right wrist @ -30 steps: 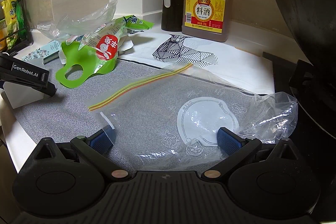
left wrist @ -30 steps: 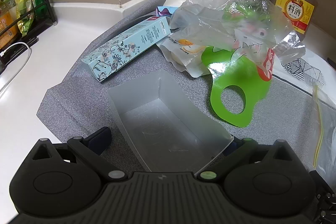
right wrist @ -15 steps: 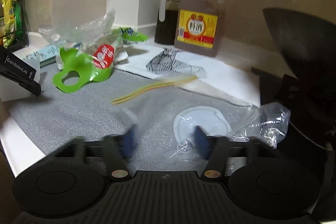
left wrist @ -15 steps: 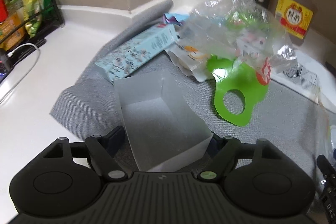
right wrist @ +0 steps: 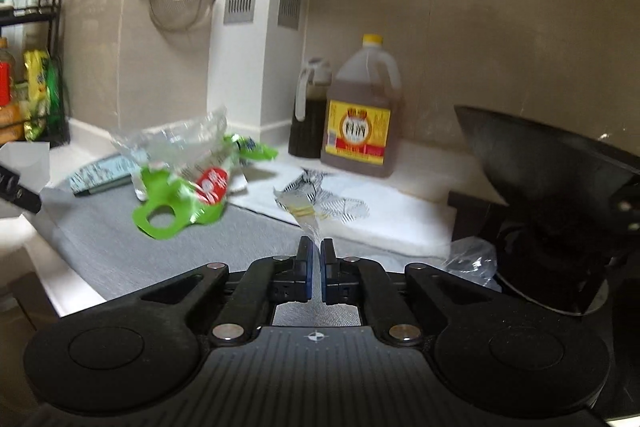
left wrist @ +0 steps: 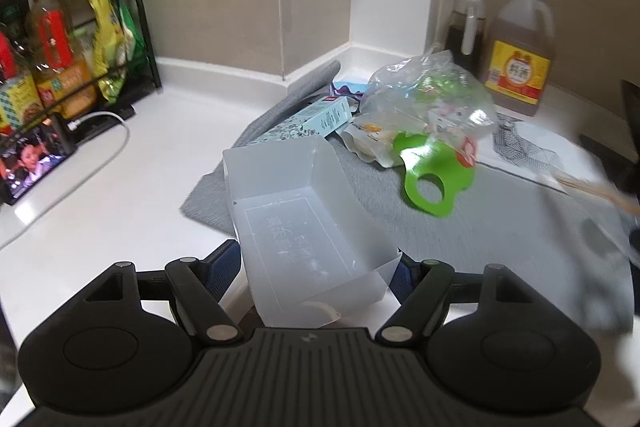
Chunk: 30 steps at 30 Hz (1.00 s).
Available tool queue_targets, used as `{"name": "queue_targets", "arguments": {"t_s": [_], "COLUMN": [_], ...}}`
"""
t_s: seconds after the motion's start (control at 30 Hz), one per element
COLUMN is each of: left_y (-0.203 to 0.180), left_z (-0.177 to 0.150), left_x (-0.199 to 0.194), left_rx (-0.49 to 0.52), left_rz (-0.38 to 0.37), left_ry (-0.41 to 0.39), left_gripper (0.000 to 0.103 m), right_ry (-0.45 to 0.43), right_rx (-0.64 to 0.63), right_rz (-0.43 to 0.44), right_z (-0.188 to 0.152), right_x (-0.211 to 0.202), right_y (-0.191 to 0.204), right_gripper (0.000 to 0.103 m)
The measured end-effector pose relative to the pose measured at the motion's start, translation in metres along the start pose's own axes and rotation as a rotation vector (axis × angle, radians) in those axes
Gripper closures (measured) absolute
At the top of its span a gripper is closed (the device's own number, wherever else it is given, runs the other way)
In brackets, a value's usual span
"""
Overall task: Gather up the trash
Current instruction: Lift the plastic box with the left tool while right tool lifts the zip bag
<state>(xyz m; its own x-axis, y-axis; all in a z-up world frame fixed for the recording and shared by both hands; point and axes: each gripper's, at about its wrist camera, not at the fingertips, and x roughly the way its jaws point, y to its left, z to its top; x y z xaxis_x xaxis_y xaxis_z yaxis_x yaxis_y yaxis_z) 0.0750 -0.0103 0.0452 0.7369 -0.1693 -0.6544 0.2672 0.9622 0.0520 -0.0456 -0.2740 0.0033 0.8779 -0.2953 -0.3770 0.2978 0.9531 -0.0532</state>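
My left gripper (left wrist: pixel 314 263) is shut on a translucent white plastic box (left wrist: pixel 296 227), its pads pressing on both long sides. The box hangs tilted above the grey mat (left wrist: pixel 500 227) and the white counter edge. My right gripper (right wrist: pixel 316 255) is shut on a clear zip bag (right wrist: pixel 304 211), which rises bunched from between the blue pads with its yellow zip strip showing. Loose trash lies at the back of the mat: a green wrapper with a handle hole (left wrist: pixel 432 179), a crumpled clear bag (left wrist: pixel 428 99) and a floral blue carton (left wrist: pixel 316 119).
A cooking wine jug (right wrist: pixel 360 123) and a dark sauce bottle (right wrist: pixel 310 115) stand by the wall. A black wok (right wrist: pixel 540 167) is at the right. A patterned white sheet (right wrist: pixel 380 215) lies beyond the mat. A rack of bottles (left wrist: pixel 60 59) and a phone (left wrist: pixel 32 159) are left.
The left gripper closed on the box and lifted it off the mat. The right gripper closed on the flat zip bag and raised it, so the bag now bunches up.
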Motion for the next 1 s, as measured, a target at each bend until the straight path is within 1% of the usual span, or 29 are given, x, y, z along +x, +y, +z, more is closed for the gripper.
{"name": "queue_targets", "arguments": {"t_s": [0.17, 0.3, 0.5, 0.63, 0.8, 1.0], "left_y": [0.012, 0.023, 0.032, 0.039, 0.047, 0.054], "left_z": [-0.030, -0.046, -0.056, -0.064, -0.076, -0.094], "left_x": [-0.037, -0.059, -0.077, -0.092, -0.111, -0.133], "left_rx": [0.011, -0.001, -0.024, -0.037, -0.044, -0.033], "left_rz": [-0.003, -0.024, -0.056, -0.083, -0.082, -0.067], "left_ry": [-0.027, -0.043, -0.081, -0.112, -0.129, -0.143], "left_gripper": [0.023, 0.023, 0.024, 0.024, 0.024, 0.024], "right_ry": [-0.044, -0.061, -0.048, -0.048, -0.053, -0.109], "right_rx": [-0.004, -0.021, -0.035, -0.039, -0.039, -0.069], "right_rz": [0.034, 0.059, 0.056, 0.066, 0.112, 0.175], "right_z": [0.003, 0.004, 0.003, 0.001, 0.003, 0.011], "right_x": [-0.026, -0.037, -0.037, -0.045, -0.058, -0.082], "right_y": [0.005, 0.012, 0.017, 0.019, 0.023, 0.038], "right_gripper": [0.099, 0.099, 0.099, 0.099, 0.099, 0.099]}}
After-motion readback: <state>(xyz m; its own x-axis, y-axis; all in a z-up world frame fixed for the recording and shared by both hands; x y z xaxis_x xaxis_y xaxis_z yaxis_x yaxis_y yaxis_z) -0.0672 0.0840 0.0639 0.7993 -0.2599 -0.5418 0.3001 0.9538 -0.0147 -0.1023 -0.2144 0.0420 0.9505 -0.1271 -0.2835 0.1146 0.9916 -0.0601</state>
